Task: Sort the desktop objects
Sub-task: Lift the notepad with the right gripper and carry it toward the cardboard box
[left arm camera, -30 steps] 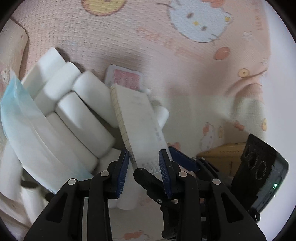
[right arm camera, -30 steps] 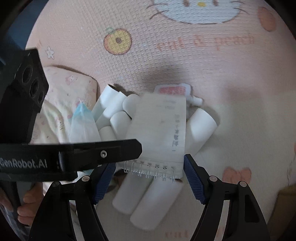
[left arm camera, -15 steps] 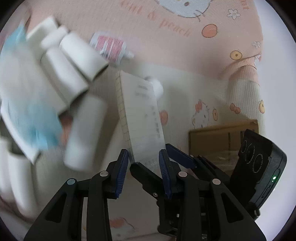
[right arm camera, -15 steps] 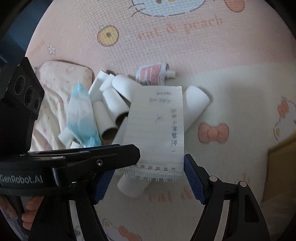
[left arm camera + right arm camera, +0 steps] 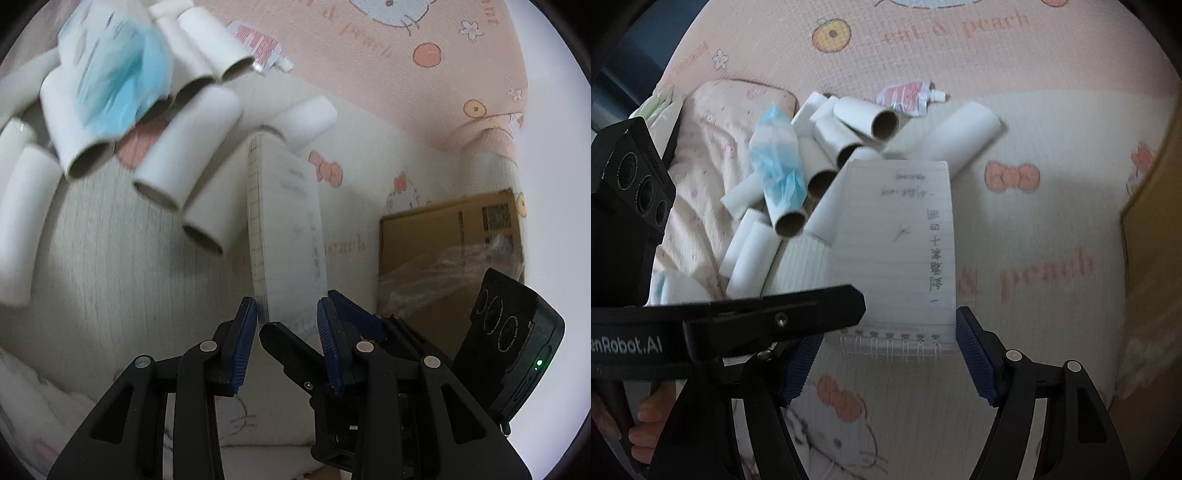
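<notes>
A small spiral notebook [image 5: 897, 240] with a written lined page hangs above the mat, its wire binding toward me. In the left wrist view my left gripper [image 5: 286, 321] is shut on the notebook [image 5: 288, 229], both blue pads against it. My right gripper [image 5: 886, 325] straddles the binding end and its jaws are closing. Its right pad touches the notebook's edge, while a small gap shows on the left. One of the left gripper's fingers [image 5: 775, 317] lies across the page.
A heap of white cardboard tubes [image 5: 864, 118] lies behind the notebook, with a blue-and-white plastic pack [image 5: 779, 166] on top and a pink spouted pouch [image 5: 908, 98] beside it. A brown cardboard box [image 5: 443, 236] stands to the right. Pink cloth [image 5: 713, 122] lies left.
Both grippers have carried the notebook to the right, away from the tube heap. The heap has slid up and left in both views, and the cardboard box has come into view.
</notes>
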Demonstrator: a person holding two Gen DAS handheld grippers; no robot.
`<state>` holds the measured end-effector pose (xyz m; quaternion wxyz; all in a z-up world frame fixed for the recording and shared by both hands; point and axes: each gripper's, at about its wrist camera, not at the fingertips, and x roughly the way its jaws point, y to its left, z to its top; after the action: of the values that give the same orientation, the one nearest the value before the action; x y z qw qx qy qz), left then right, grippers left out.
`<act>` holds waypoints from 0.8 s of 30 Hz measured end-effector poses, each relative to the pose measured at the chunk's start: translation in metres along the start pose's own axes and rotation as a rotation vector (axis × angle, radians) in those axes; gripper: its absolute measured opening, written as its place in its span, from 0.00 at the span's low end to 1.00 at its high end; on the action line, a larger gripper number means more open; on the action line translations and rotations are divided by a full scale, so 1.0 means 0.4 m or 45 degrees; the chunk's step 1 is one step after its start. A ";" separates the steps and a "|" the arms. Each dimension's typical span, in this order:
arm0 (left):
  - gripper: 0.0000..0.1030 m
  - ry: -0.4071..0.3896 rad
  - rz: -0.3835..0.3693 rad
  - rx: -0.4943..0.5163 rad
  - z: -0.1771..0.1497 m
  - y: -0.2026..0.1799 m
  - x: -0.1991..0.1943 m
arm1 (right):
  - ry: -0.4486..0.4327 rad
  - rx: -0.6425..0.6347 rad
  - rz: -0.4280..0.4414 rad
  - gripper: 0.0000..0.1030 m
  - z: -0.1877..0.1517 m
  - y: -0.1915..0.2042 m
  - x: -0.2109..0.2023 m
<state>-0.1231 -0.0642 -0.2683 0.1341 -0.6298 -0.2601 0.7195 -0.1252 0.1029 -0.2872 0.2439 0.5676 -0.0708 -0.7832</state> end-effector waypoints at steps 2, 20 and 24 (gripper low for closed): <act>0.36 0.008 -0.004 -0.037 -0.021 0.012 0.007 | 0.023 -0.016 -0.009 0.69 -0.018 0.004 0.006; 0.36 0.026 -0.022 -0.060 -0.094 0.031 0.044 | 0.151 -0.177 -0.195 0.68 -0.145 0.018 0.041; 0.37 -0.001 -0.066 -0.029 -0.094 0.039 0.034 | 0.089 -0.163 -0.223 0.69 -0.144 0.013 0.020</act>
<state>-0.0868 -0.0624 -0.2908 0.1455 -0.6242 -0.2843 0.7130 -0.0721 0.1042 -0.3118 0.2125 0.5819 0.0378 -0.7841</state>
